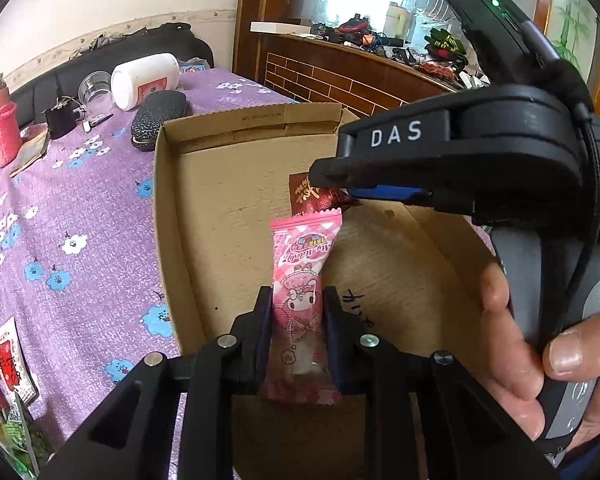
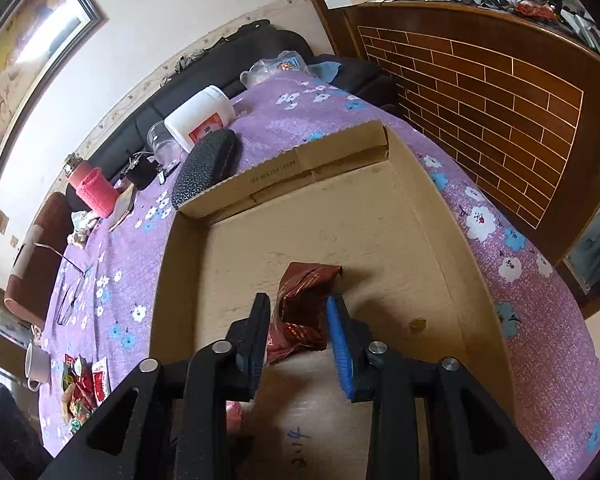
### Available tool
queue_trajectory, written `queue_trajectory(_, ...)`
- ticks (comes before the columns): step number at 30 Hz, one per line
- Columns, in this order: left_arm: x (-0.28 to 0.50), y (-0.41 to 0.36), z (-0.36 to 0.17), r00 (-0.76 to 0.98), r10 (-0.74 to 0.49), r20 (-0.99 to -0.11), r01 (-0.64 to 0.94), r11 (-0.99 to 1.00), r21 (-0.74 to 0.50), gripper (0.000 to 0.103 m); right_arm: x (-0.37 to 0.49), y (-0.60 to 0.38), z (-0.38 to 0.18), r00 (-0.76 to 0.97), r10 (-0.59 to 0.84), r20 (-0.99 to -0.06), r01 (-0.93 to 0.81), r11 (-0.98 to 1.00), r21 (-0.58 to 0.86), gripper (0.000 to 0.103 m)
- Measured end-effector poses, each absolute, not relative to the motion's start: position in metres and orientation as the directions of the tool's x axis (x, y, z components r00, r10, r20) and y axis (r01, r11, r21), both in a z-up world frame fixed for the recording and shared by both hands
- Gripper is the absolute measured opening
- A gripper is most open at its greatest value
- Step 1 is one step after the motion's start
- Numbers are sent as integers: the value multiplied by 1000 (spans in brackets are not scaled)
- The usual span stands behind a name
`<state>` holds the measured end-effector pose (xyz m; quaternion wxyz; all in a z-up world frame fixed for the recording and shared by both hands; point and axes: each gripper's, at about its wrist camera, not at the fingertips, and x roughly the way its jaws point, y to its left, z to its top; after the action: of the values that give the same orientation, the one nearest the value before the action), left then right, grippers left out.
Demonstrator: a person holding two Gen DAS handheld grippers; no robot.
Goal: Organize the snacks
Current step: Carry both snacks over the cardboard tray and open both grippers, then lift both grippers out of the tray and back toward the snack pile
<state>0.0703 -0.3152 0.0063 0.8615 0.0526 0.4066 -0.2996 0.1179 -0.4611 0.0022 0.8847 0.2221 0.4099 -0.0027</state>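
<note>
Over the cardboard box (image 1: 168, 216), the left gripper (image 1: 299, 312) grips a pink candy packet (image 1: 300, 280) between its fingers, while the right gripper (image 2: 298, 322) holds a dark red snack packet (image 2: 302, 312) just above the box floor.

pink gingham candy wrapper (image 1: 305, 280); dark red, gold-printed snack packet (image 2: 306, 304); plain brown cardboard box (image 2: 340, 220); purple tablecloth (image 1: 80, 220), white-and-blue flowers.

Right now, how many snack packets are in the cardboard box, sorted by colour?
Pink packet: 1, between the left gripper's fingers.
Dark red packet: 1, between the right gripper's fingers.
Total: 2 in the box. A pile of other snacks lies outside it on the tablecloth, too small to count.
</note>
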Motion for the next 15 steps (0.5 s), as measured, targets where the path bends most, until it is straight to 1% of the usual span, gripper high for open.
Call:
queue_trajectory(3,69,-316,8,486,-496,-720,569,805,-170,45,118,-460,1,657,186,-731,186,899,396,34)
queue_trajectory(4,68,-316,8,481,-504,-717,578,798,-173,49,117,-460,2,659,182,-730,187,900,394,34)
queue_trajectory(7,66,-320,7,488,-495,-719,588,795,-149,51,114,-458,5,668,165,-726,184,908,376,41)
queue_trajectory(9,66,-321,7,485,-495,-721,591,793,-146,51,112,-456,7,673,144,-725,191,914,358,48)
queue_trajectory(11,66,-321,7,483,-496,-722,594,791,-146,52,110,-454,9,679,127,-723,190,921,340,50)
queue_trajectory(15,65,-323,6,477,-497,-725,605,784,-139,58,103,-456,14,695,132,-707,179,920,347,50)
